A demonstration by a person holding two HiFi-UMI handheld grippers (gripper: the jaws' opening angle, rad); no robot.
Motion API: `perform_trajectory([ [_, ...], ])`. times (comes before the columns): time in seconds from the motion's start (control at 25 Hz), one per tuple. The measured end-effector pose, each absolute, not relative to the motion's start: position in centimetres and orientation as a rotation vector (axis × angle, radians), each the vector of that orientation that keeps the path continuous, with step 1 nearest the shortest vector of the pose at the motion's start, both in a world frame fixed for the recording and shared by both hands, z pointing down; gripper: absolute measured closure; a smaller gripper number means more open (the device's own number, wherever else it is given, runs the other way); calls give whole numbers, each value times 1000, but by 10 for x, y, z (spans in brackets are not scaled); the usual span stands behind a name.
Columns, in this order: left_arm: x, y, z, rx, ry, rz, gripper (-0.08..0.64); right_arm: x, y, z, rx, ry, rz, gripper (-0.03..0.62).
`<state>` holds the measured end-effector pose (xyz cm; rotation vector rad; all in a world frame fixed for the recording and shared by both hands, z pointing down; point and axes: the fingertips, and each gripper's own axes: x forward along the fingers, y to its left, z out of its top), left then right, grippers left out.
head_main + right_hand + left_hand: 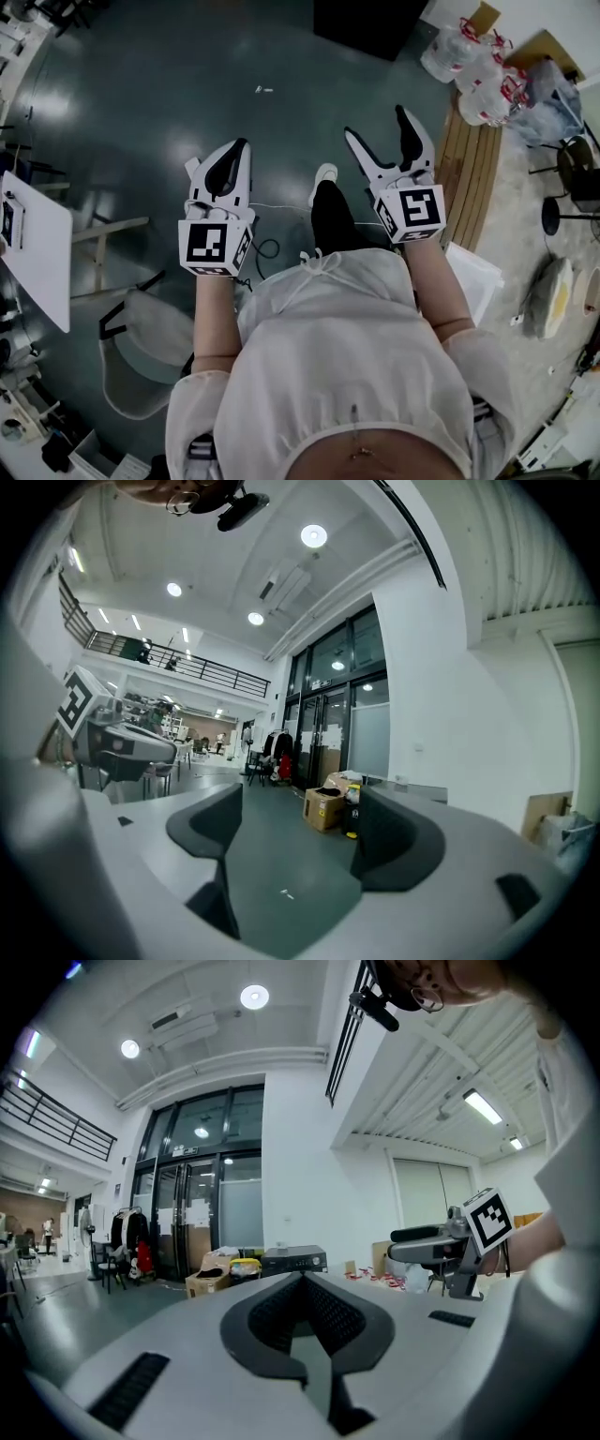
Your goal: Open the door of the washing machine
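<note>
left hand-held gripper (242, 146): jaws together, tips meeting, nothing between them. Held out level in front of the person, over the floor.
right hand-held gripper (377, 124): jaws wide apart and empty, with only floor showing in the gap. Level, beside the left one but well apart from it.
marker cubes: one on the back of each gripper, the left (214, 244) and the right (412, 214), both just ahead of the wrists.
washing machine: in none of the three views, so I can't place it.
floor (169, 94): dark green and glossy under both grippers. A small white scrap (264, 90) lies further ahead.
person: white top (347, 366). One dark trouser leg and a white shoe (323, 176) are forward, between the two grippers.
ahead (right gripper view): tall glass doors (328, 724), with a cardboard box (323, 808) on the floor near them and a clothes rack (272, 747) to the left of the box.
wall (309, 1176): white, just right of the glass doors in the left gripper view.
right side (head view): wooden pallet (473, 159) on the floor, with big plastic water jugs (469, 61) at its far end.
left side (head view): grey chair (141, 347) beside the person's left arm.
</note>
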<state>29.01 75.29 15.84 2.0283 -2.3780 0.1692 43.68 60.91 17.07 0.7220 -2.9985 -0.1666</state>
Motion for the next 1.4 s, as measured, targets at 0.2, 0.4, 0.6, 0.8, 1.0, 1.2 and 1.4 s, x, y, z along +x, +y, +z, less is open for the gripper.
perform_trajectory([
  [0.2,228,686,173,1942,-2439,226,538,365,530,191,636,-3029,-123,210],
  [0.4,146,595,167,1890,-2476,253,538,274,430,191,559,-3054,-37,195],
  [0.6,79,501,153,1874,-2531,260,538,208,336,184,548,-3053,-28,196],
  [0.8,31,429,142,1899,-2524,241,538,163,265,180,572,-3028,-16,206],
  [1.0,-8,355,161,1946,-2450,262,538,132,197,202,657,-2974,43,206],
  [1.2,-64,267,176,2084,-2333,272,538,87,127,224,788,-2910,76,206],
  [1.4,-142,153,196,2256,-2175,276,538,19,36,248,986,-2823,124,206],
])
